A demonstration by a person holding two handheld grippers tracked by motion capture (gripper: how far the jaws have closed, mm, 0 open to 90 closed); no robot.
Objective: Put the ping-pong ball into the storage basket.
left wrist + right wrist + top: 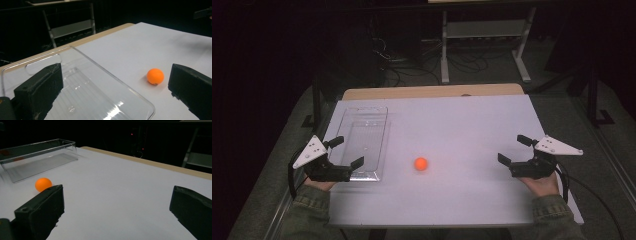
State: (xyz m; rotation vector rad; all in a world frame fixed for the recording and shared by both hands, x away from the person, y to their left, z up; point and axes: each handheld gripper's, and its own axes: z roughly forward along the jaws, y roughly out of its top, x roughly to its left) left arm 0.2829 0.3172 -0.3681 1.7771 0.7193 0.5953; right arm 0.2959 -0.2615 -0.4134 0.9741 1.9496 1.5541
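Centrally on a white table (472, 125) sits 1 small orange ball (421, 163), alone on the bare surface and touching nothing. To its left lies a clear plastic tray (362, 142), long and shallow, its near corner just beside the left gripper (347, 152). That gripper, held in the person's left hand (319, 184), has its 2 black jaws spread wide and holds nothing; from the left gripper view the ball (155, 76) shows close to 1 jaw, with the tray's rim (107, 72) running between the jaws. The right gripper (514, 149) rests well apart from the ball near the table's right edge, jaws likewise spread and empty; its own view shows the ball (43, 184) just past 1 jaw, the tray (37, 157) beyond. The ball looks like a light, hollow, smooth sphere — likely to roll at a nudge and slip from a glancing pinch — so the jaws should probably close squarely across its widest part, gently.
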